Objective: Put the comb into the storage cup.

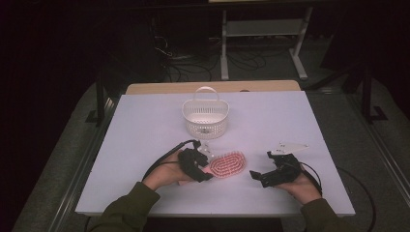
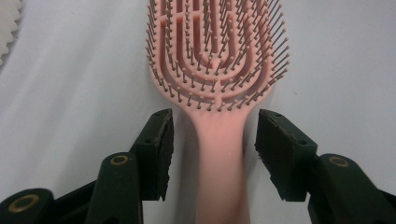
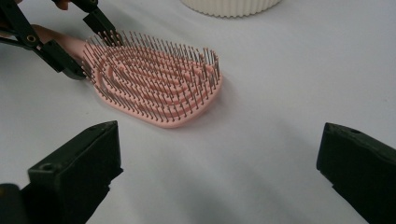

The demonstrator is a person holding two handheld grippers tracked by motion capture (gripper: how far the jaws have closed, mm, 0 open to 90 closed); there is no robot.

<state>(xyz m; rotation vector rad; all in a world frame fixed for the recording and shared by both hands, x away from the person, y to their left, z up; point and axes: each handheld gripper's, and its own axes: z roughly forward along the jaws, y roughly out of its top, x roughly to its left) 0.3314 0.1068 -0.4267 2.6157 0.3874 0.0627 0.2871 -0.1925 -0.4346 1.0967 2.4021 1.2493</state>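
A pink vented hairbrush [image 1: 228, 164] lies bristles-up on the white table, its handle pointing toward the person's left hand. My left gripper [image 1: 206, 173] straddles that handle. In the left gripper view the brush [image 2: 217, 56] runs up between the two black pads, and a narrow gap shows on each side of the handle, so the left gripper [image 2: 214, 122] is open. My right gripper [image 1: 256, 175] rests to the right of the brush head, with its jaws wide apart. In the right gripper view the right gripper [image 3: 219, 154] holds nothing and faces the brush [image 3: 154, 86].
A white perforated basket [image 1: 205, 118] with an upright handle stands behind the brush at mid table; its rim shows in the left gripper view [image 2: 7, 28] and the right gripper view [image 3: 231, 7]. The white table [image 1: 290, 121] ends close in front of both hands.
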